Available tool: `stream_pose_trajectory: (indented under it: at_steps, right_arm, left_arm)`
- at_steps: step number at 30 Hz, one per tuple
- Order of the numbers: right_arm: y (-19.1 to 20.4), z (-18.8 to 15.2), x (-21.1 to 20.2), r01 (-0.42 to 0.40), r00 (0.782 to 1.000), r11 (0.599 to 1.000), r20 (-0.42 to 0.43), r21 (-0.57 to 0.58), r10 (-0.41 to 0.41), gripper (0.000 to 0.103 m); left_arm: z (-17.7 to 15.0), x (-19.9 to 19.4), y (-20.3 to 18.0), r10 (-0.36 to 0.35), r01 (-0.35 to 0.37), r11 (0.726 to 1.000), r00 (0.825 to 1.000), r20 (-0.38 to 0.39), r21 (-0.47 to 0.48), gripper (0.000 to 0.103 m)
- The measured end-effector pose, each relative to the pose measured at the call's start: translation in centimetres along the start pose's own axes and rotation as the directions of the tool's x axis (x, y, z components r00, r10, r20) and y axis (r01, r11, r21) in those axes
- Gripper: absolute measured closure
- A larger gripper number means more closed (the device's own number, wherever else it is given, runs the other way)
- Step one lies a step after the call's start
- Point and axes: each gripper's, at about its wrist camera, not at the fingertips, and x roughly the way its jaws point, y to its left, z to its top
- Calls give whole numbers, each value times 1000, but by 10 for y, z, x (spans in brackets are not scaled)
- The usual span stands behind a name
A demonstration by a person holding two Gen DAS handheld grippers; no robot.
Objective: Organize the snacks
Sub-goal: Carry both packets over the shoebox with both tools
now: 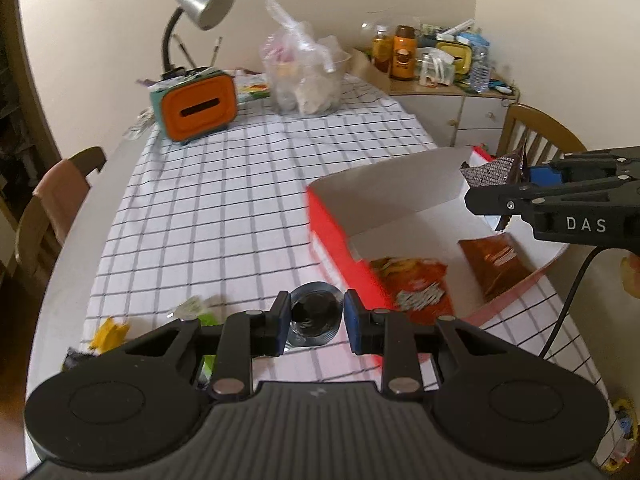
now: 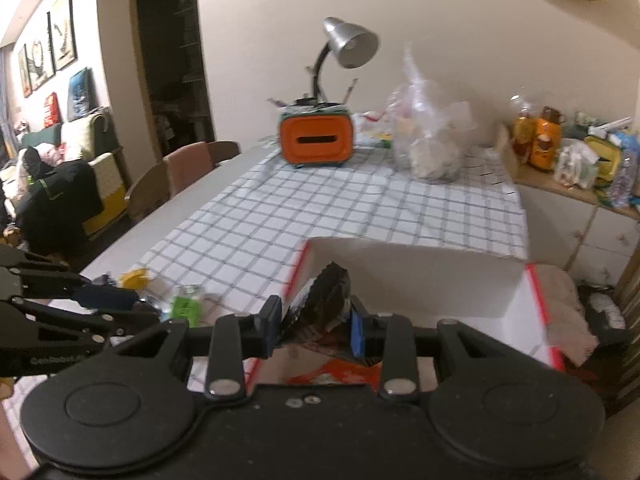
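Note:
My left gripper [image 1: 316, 316] is shut on a silver-and-black round snack packet [image 1: 314, 314] and holds it just left of the red box [image 1: 336, 236] with a white inside. Two orange-brown snack packets [image 1: 416, 284] lie inside the box. My right gripper [image 2: 314, 320] is shut on a dark crinkled snack packet [image 2: 326, 296] and holds it above the box [image 2: 532, 280]; it also shows in the left wrist view [image 1: 516, 172] at the right. Green and yellow packets [image 1: 196, 308] lie on the checked cloth [image 1: 224, 200] at the left.
An orange tissue holder [image 1: 198, 106] with a desk lamp [image 1: 200, 4] stands at the back of the table. A clear plastic bag [image 1: 304, 76] of items sits beside it. Chairs [image 1: 60, 200] stand on both sides. A cluttered cabinet [image 1: 448, 92] is behind.

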Motion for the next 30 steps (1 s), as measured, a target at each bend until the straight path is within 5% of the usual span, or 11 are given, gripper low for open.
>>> stream_pose_trajectory:
  at_steps: [18,30]
  right_arm:
    - [-106,-14,33,80,991,996,-104,-45,-84,70]
    - [-125,-22,85,32,972,992,-227,-123,-60,70]
  left_arm:
    - [53,88,-95,0,2,1000,994,-111,14,76]
    - [63,148,-117,76,-69,997,970,-231,37,75]
